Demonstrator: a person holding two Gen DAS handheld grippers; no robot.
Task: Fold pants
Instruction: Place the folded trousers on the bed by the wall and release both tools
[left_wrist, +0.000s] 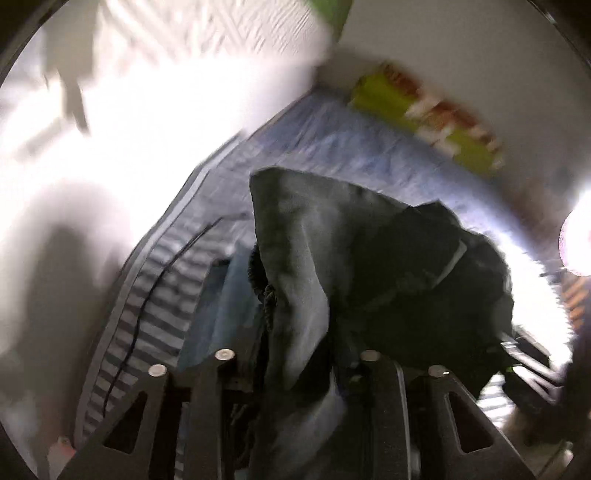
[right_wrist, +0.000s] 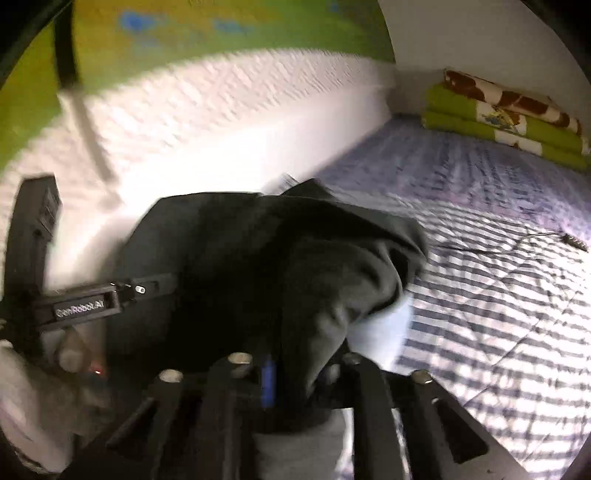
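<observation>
Dark grey pants (left_wrist: 369, 258) are bunched up over the striped bed, blurred by motion. In the left wrist view a fold of them hangs between the fingers of my left gripper (left_wrist: 295, 356); a dark gap shows beside the left finger (left_wrist: 223, 356), so the pads do not press. In the right wrist view the pants (right_wrist: 258, 258) heap in front of my right gripper (right_wrist: 295, 360). Cloth lies between its fingers, beside the blue pad (right_wrist: 267, 380). The left gripper's labelled housing (right_wrist: 79, 308) juts into the cloth from the left.
A blue-and-white striped sheet (right_wrist: 498, 295) covers the bed. Folded green blankets (right_wrist: 498, 118) lie at its far end. A white textured panel (right_wrist: 221, 129) runs along the left side. A thin black cable (right_wrist: 517, 240) trails on the sheet. A person's hand (right_wrist: 70, 350) holds the left gripper.
</observation>
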